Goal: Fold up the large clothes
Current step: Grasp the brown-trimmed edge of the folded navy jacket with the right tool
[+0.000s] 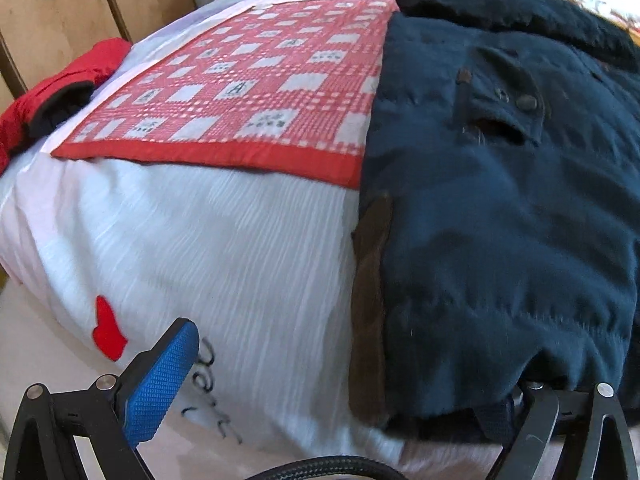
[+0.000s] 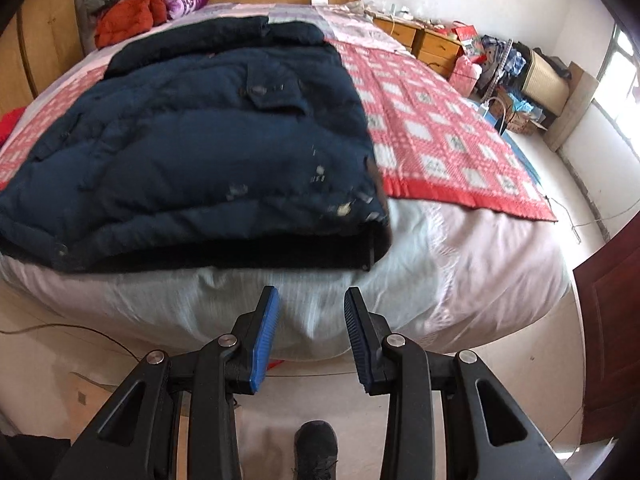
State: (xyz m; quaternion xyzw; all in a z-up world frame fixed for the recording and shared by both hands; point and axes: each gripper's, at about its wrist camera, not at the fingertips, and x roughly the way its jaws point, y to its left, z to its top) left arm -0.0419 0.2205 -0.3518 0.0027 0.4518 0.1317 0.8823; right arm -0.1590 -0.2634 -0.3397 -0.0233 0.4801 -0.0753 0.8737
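A large dark navy padded jacket (image 1: 500, 208) lies flat on the bed, its hem at the near edge; it also shows in the right wrist view (image 2: 192, 140). My left gripper (image 1: 344, 364) is open wide at the hem's left corner. Its left blue pad (image 1: 160, 384) is clear of the cloth; the right finger is hidden under the jacket hem. My right gripper (image 2: 312, 320) is open and empty, just off the bed's near edge, below the jacket's right hem corner (image 2: 372, 236).
The bed has a white sheet (image 1: 208, 248) and a red checked blanket (image 2: 440, 132). Red clothes (image 1: 52, 96) lie at the bed's left side, orange ones (image 2: 128, 20) by the headboard. Nightstands and clutter (image 2: 496, 60) stand to the right. A dark shoe (image 2: 316, 448) is on the floor.
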